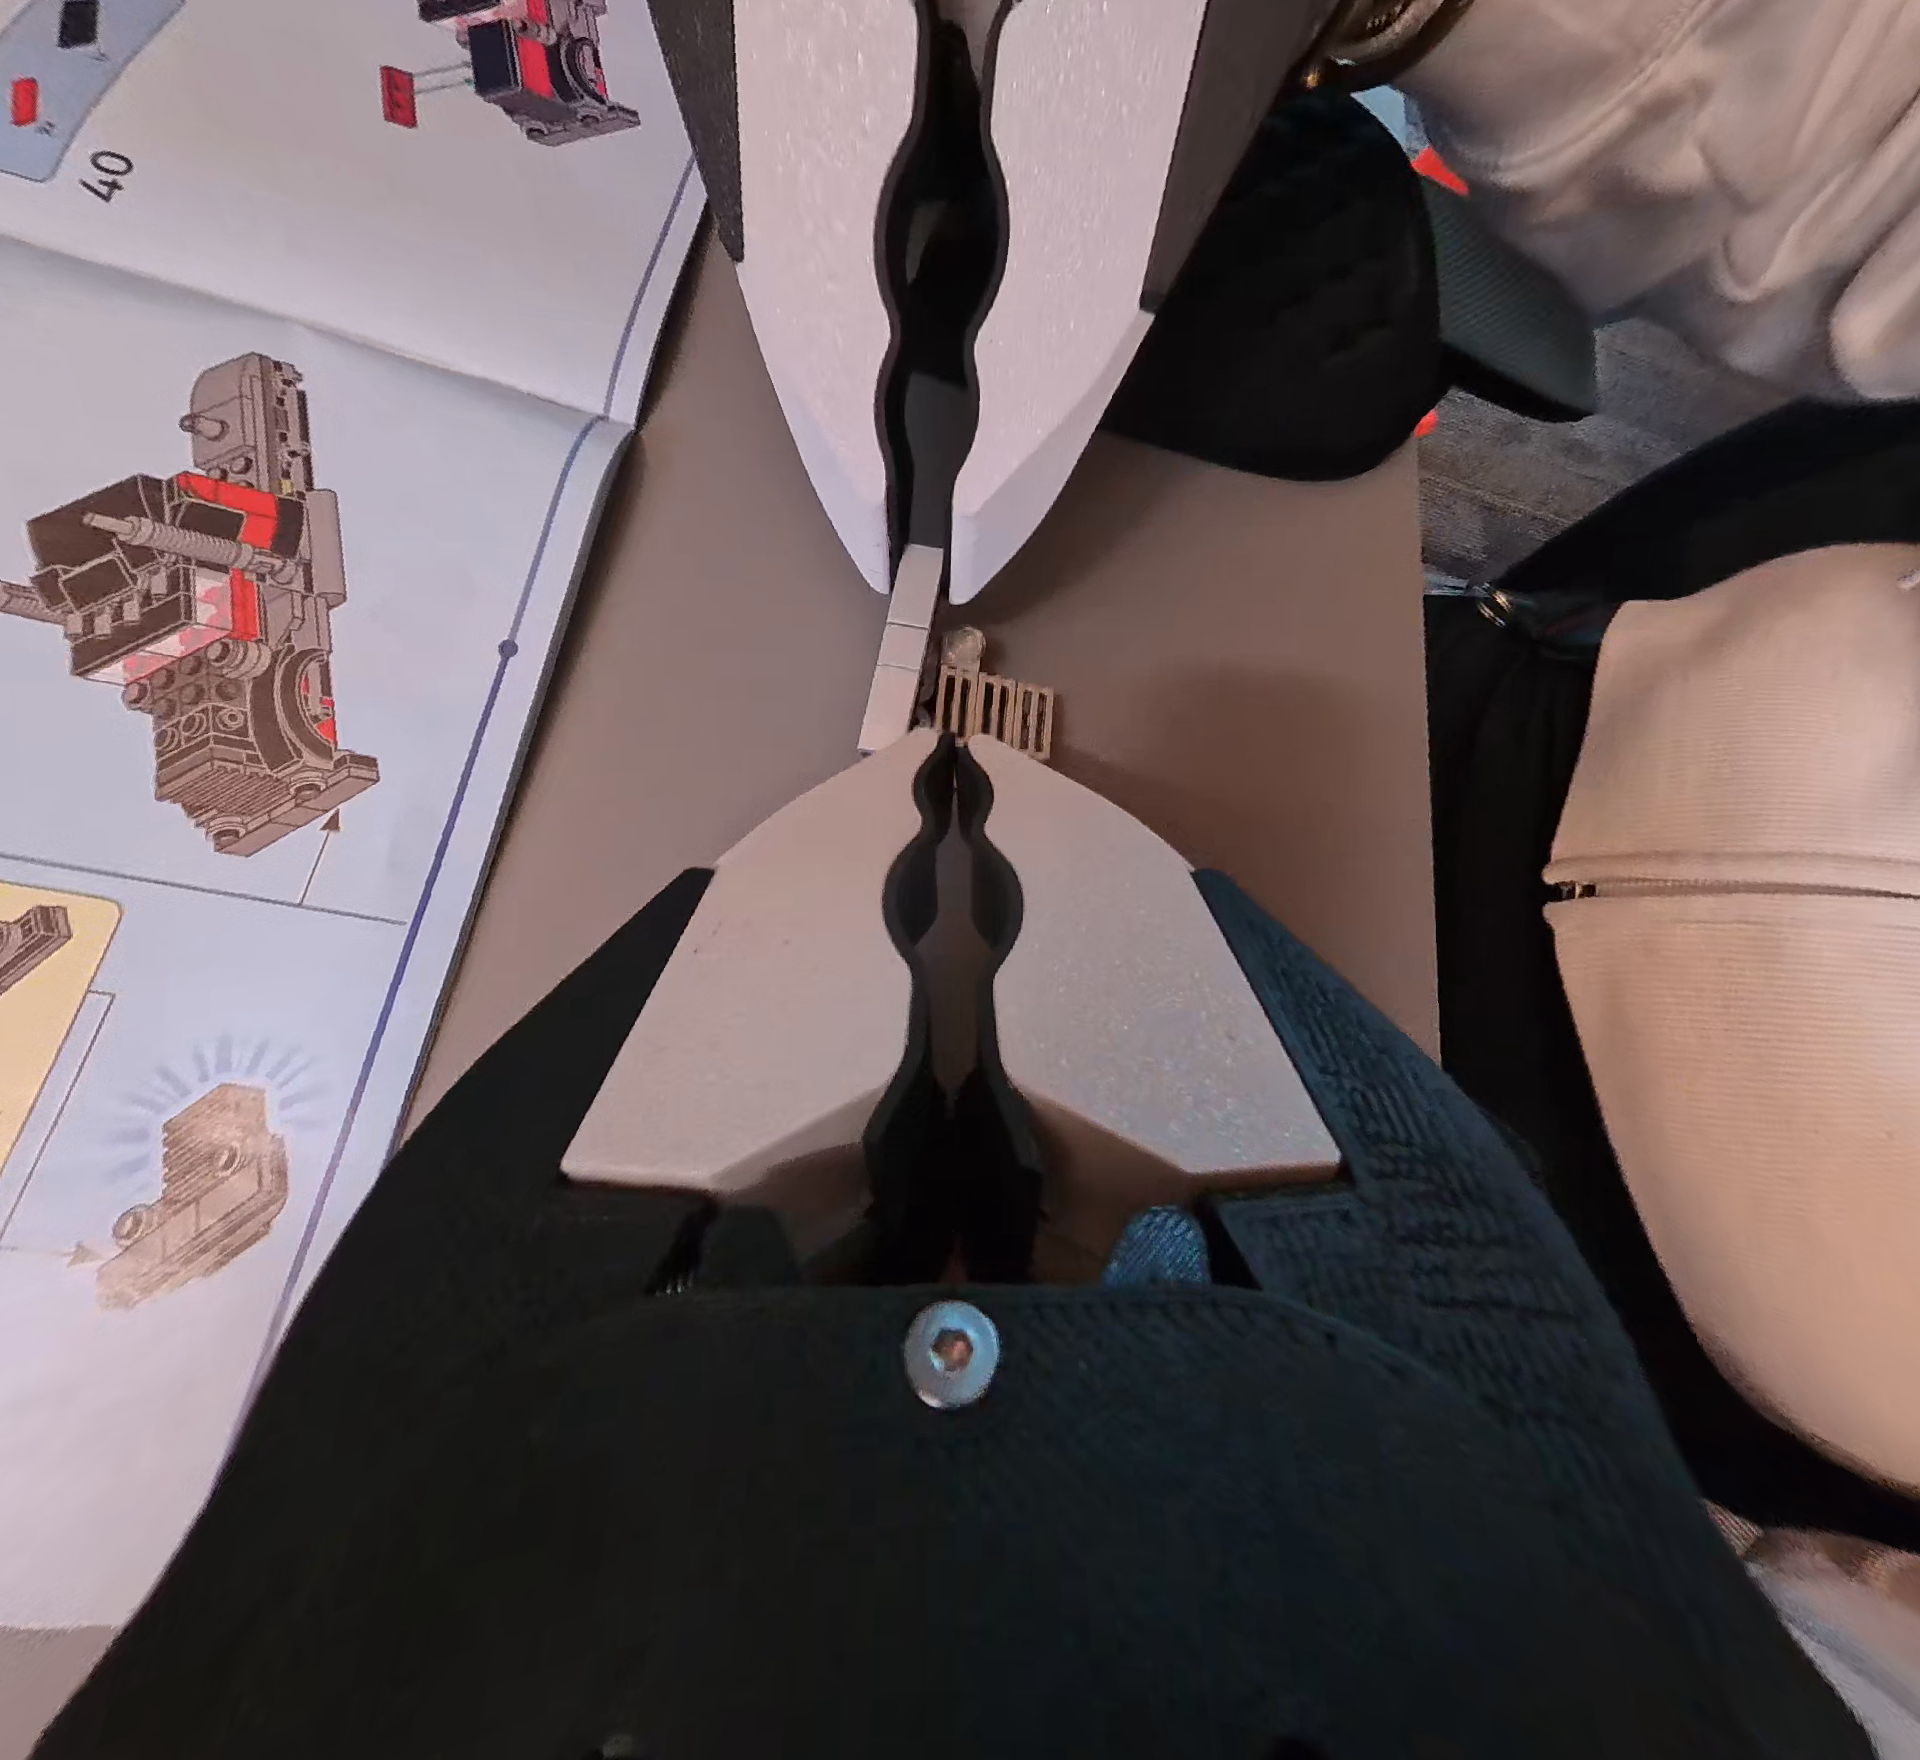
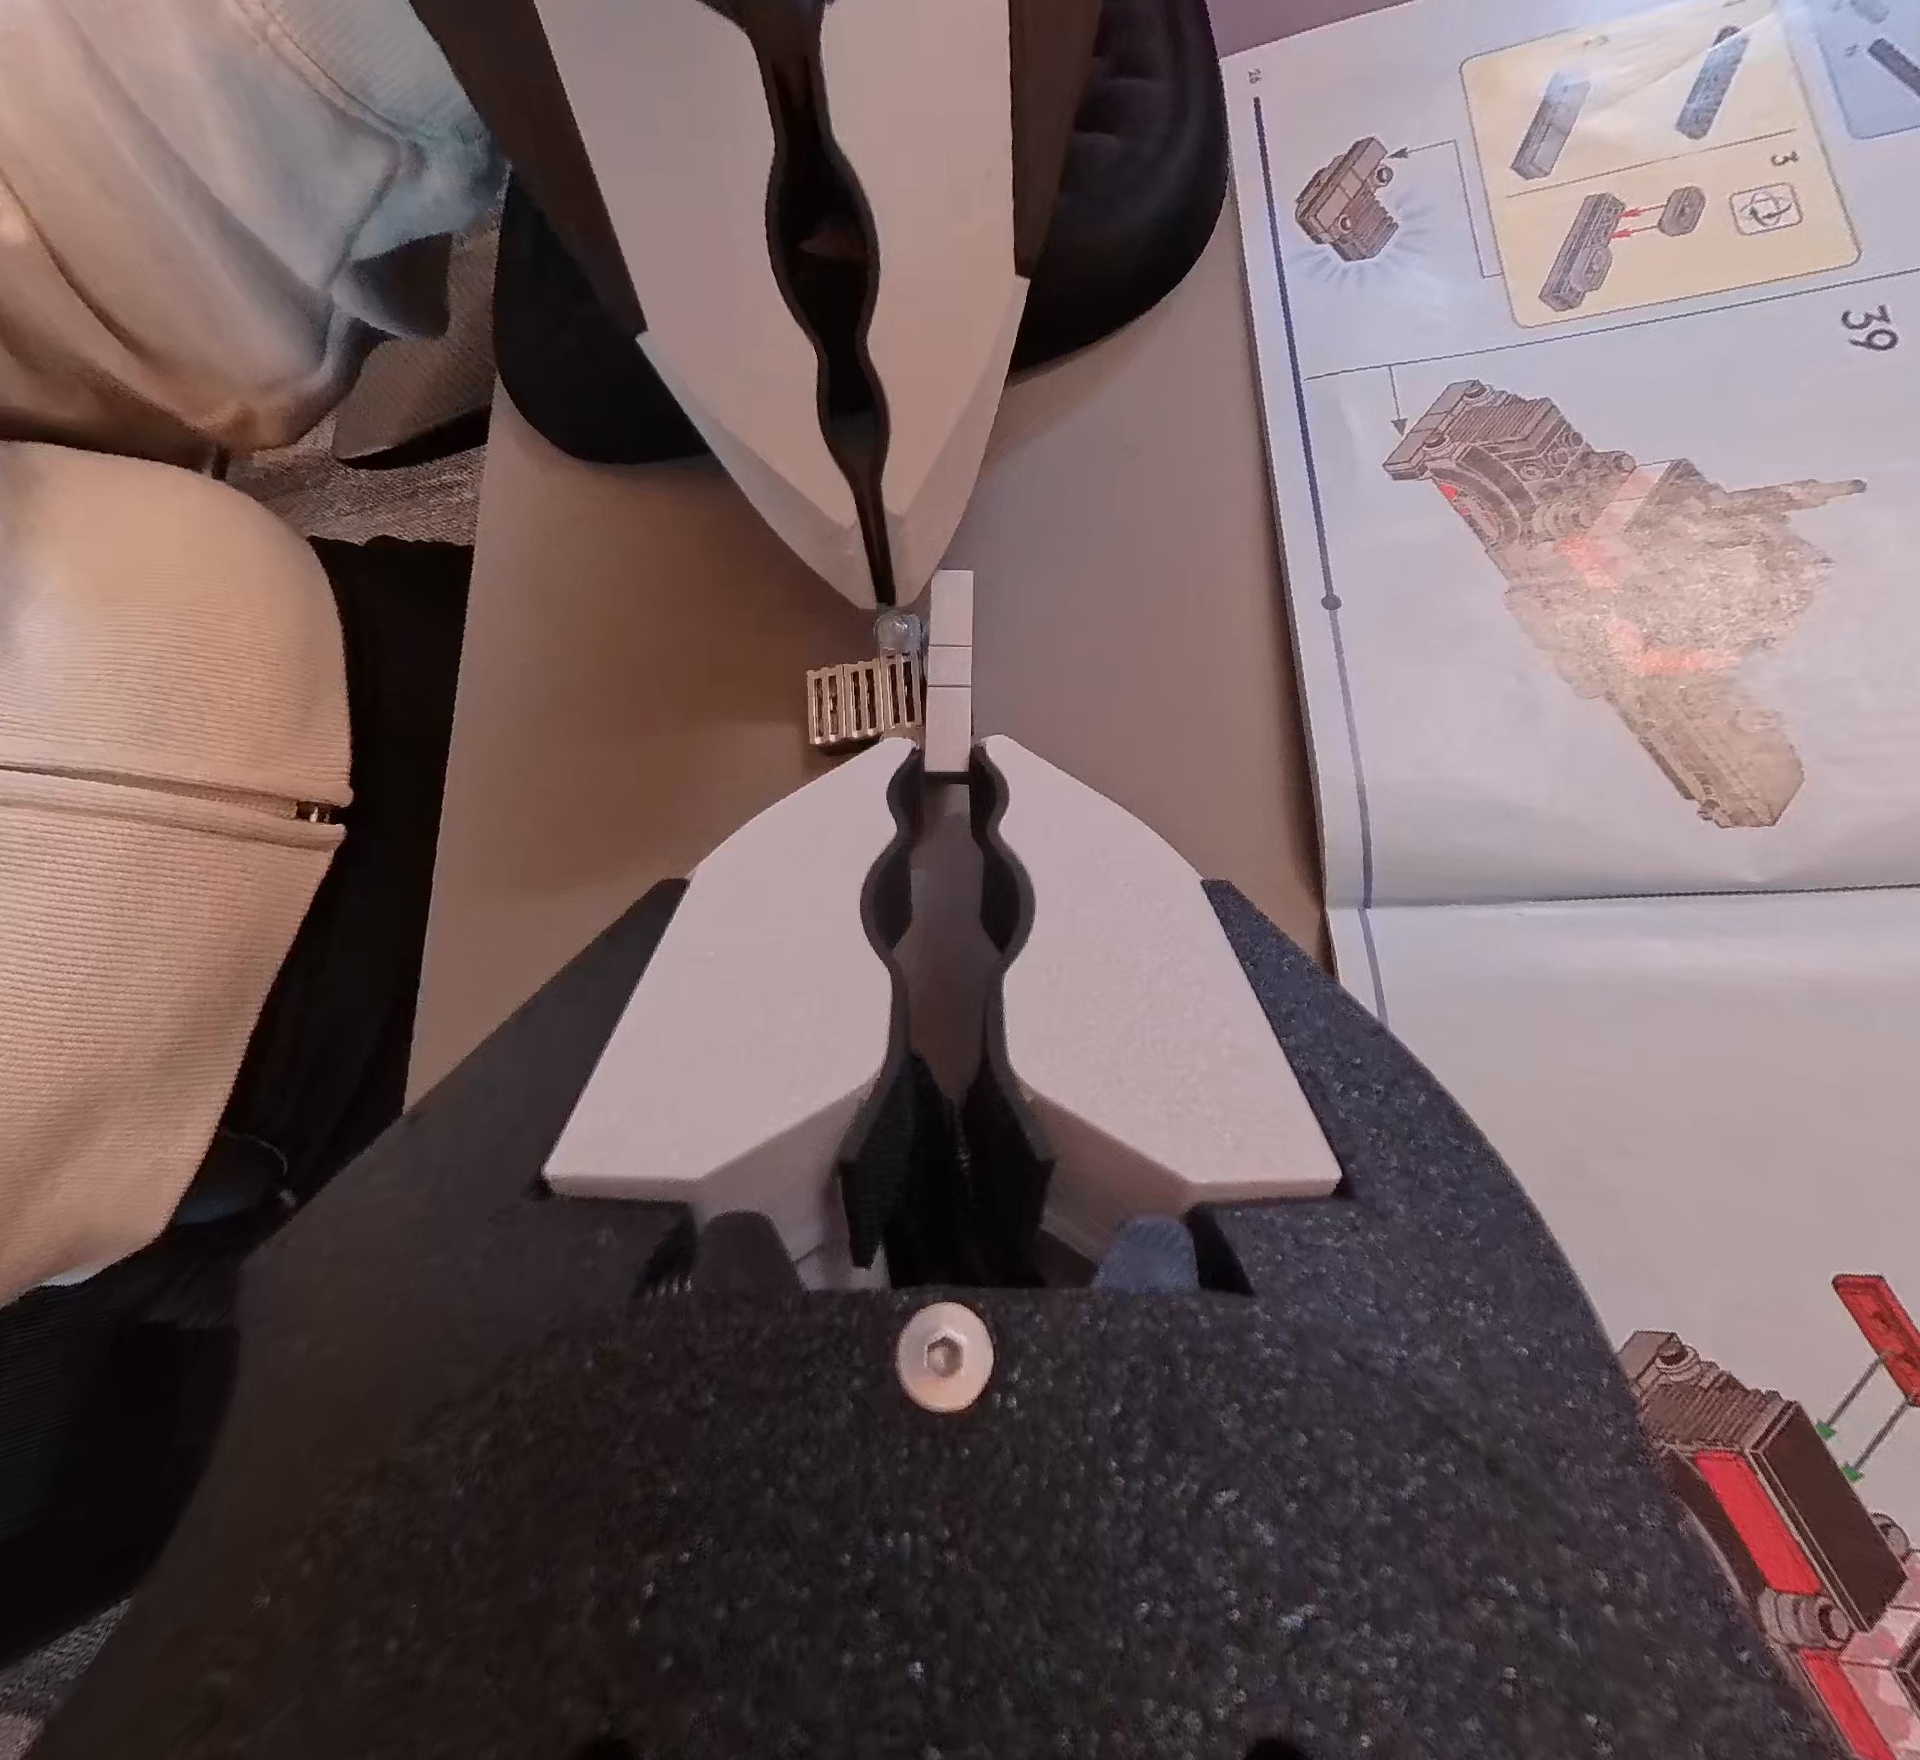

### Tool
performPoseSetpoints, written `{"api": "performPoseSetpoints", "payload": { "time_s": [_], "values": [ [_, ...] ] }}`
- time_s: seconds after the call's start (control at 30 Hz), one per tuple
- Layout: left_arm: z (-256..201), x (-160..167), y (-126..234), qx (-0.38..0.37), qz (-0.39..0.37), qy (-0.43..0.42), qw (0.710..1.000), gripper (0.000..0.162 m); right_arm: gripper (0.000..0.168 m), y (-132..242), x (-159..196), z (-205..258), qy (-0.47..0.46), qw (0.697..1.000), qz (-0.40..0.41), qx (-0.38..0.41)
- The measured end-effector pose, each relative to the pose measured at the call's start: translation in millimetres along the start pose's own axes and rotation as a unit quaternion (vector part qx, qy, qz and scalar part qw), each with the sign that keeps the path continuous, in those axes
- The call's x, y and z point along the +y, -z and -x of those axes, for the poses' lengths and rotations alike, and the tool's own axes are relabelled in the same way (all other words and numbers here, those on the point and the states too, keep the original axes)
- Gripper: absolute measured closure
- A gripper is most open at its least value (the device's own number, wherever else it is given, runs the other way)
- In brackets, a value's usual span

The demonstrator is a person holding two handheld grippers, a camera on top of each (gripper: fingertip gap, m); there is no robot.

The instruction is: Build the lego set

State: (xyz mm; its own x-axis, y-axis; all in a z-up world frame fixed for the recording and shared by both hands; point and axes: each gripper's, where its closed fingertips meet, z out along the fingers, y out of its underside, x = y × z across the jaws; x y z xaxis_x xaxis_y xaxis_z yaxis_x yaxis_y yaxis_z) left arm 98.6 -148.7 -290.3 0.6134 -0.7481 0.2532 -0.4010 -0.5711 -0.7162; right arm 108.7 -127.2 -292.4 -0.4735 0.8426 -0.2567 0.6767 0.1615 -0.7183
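My right gripper (image 2: 951,754) is shut on the near end of a light grey Lego bar (image 2: 953,671). In the left wrist view this gripper (image 1: 920,572) comes in from the top with the bar (image 1: 902,656) sticking out of its tips. My left gripper (image 1: 948,746) is shut, and its tips sit at a small tan grille piece (image 1: 995,708) that carries a clear round stud (image 1: 961,645). In the right wrist view the left gripper (image 2: 883,598) meets the clear stud (image 2: 896,632), and the grille piece (image 2: 868,700) lies against the bar's left side. Both grippers face each other tip to tip above the tan table (image 2: 1122,671).
An open instruction booklet (image 1: 312,308) lies on the table beside the grippers; it also shows in the right wrist view (image 2: 1610,619). A black rounded object (image 1: 1299,308) sits behind the right gripper. A person in beige clothing (image 1: 1714,983) is close at the table edge. My two grippers' fingertips are within a few centimetres of each other.
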Motion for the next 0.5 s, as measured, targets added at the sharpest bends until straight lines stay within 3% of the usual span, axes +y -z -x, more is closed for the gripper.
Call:
{"api": "performPoseSetpoints", "payload": {
  "time_s": [0.2,0.5],
  "values": [
    [5.3,-4.8,12.7,-0.02,-0.038,0.0,0.999,0.154,0.16,-0.4,-1.8,0.4,0.012,1.0,-0.003,0.002],
    [9.6,5.9,2.2,-0.012,0.005,0.02,1.0,0.154,0.16,-3.5,1.0,1.8,0.033,0.999,0.01,0.008]
  ]
}}
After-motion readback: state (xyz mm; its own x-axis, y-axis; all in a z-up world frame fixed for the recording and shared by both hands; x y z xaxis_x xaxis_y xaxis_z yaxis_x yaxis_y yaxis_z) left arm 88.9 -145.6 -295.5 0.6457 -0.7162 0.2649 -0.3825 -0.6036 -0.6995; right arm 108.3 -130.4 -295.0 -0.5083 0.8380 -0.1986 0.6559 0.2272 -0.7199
